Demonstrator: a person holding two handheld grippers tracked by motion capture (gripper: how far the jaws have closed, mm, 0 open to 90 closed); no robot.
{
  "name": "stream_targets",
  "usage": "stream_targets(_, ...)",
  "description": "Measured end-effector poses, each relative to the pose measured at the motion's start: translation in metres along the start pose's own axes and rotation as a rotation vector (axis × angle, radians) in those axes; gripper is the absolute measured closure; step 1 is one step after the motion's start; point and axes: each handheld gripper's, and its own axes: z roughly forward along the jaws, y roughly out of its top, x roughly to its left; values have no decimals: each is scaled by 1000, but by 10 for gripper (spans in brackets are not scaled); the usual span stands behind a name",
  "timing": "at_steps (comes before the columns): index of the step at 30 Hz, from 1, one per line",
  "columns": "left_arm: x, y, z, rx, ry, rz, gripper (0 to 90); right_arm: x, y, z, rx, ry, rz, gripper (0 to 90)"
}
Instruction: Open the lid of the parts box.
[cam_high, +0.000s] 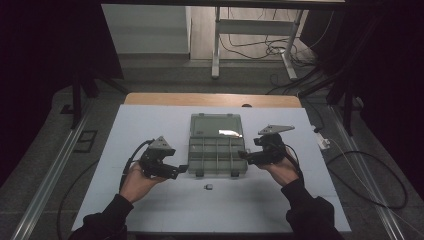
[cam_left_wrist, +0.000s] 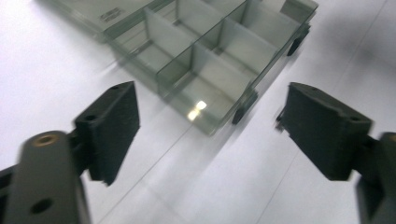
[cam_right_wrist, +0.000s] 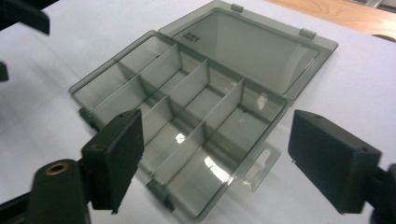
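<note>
Illegible embossed mark on box lid (cam_right_wrist: 252, 46)

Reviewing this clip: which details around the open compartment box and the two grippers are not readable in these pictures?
- Small dark object on the table: too small in the high view to identify.
- Marking on the lid of the compartment box: too small and blurred in the right gripper view.
- Box's far end: cut off by the top edge, motion-blurred, in the left gripper view.
- Left gripper jaws: too small in the high view.

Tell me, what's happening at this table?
A person holds a gripper in each hand beside a clear compartment box lying with its lid open on a white table. The left gripper and right gripper are both open, holding nothing. A small dark piece lies in front of the box.
</note>
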Motion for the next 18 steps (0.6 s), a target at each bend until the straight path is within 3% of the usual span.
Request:
stream_targets(4, 0, -11, -11, 1, 31, -27, 85, 4, -8, -7, 11, 13, -3, 129)
stream_targets(8, -3, -21, -19, 13, 77, -22, 15, 5, -16, -12, 25, 21, 5, 119)
stream_targets(11, -4, -30, -27, 22, 94, -13, 0, 6, -24, -15, 34, 27, 17, 102)
stream_targets(18, -3, -48, -46, -3, 99, -46, 0, 10, -39, -26, 53, 33, 24, 55)
